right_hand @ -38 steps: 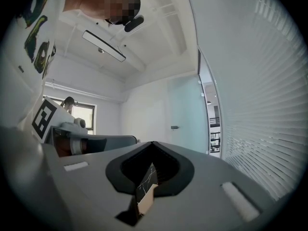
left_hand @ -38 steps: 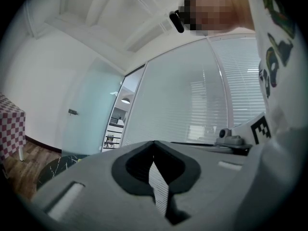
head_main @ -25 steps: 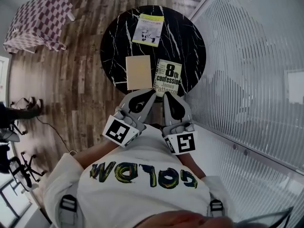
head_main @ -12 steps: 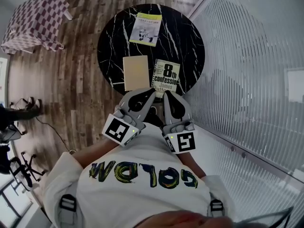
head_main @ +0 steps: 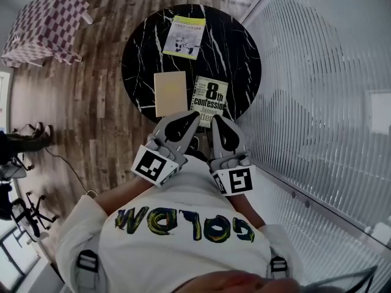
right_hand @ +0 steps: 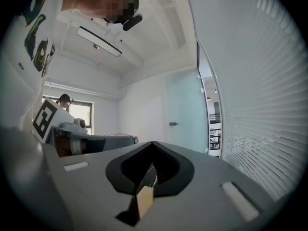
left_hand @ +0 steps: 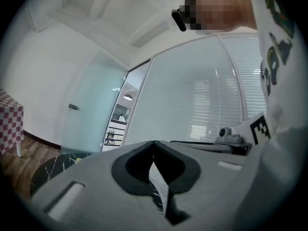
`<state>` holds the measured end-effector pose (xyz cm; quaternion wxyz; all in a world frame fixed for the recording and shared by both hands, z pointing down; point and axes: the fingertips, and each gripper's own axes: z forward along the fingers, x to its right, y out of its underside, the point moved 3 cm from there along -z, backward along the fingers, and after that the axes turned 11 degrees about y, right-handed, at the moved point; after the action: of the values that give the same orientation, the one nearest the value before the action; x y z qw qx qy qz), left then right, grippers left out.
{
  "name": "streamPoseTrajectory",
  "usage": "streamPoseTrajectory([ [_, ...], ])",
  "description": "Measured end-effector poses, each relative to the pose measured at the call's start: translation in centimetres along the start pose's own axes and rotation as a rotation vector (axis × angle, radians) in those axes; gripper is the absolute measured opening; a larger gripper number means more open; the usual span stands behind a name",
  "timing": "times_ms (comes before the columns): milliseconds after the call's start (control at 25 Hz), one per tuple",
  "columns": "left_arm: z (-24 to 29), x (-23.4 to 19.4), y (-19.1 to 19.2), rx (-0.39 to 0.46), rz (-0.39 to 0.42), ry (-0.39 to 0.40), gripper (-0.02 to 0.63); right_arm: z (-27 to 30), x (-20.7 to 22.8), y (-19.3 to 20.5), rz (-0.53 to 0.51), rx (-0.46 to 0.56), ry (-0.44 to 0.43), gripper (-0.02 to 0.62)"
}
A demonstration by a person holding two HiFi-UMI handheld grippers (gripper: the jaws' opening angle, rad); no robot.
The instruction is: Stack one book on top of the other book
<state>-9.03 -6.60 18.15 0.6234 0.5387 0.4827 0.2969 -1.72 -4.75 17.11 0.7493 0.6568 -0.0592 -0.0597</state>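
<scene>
Three books lie on the round black marble table [head_main: 244, 54]: a plain tan book [head_main: 170, 93], a book titled "8th confession" [head_main: 211, 97] just right of it, and a white and yellow-green book [head_main: 184, 36] at the far side. Both grippers are held level, side by side, at the table's near edge, shut and with nothing in them. The left gripper [head_main: 193, 119] points at the gap between the two near books. The right gripper [head_main: 215, 122] covers the near edge of the "8th confession" book. In their own views the left gripper [left_hand: 154, 146] and right gripper [right_hand: 153, 146] show their jaws closed together.
A glass wall with blinds [head_main: 324, 84] runs close along the table's right side. A small table with a checkered cloth [head_main: 43, 26] stands at the far left on the wood floor [head_main: 91, 102]. Dark stands and cables [head_main: 24, 212] sit at the left edge.
Both grippers have edged forward to the table's near edge, still shut. The right one now overlaps more of the "8th confession" book. The books lie where they were.
</scene>
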Motion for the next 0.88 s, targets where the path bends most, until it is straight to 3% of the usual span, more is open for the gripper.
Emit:
streamPoseTrajectory([
  [880,1.6,-0.3,7.6,-0.165,-0.103,-0.029,0.002,-0.9,2.7,6.4,0.077,-0.157,0.012,0.002],
])
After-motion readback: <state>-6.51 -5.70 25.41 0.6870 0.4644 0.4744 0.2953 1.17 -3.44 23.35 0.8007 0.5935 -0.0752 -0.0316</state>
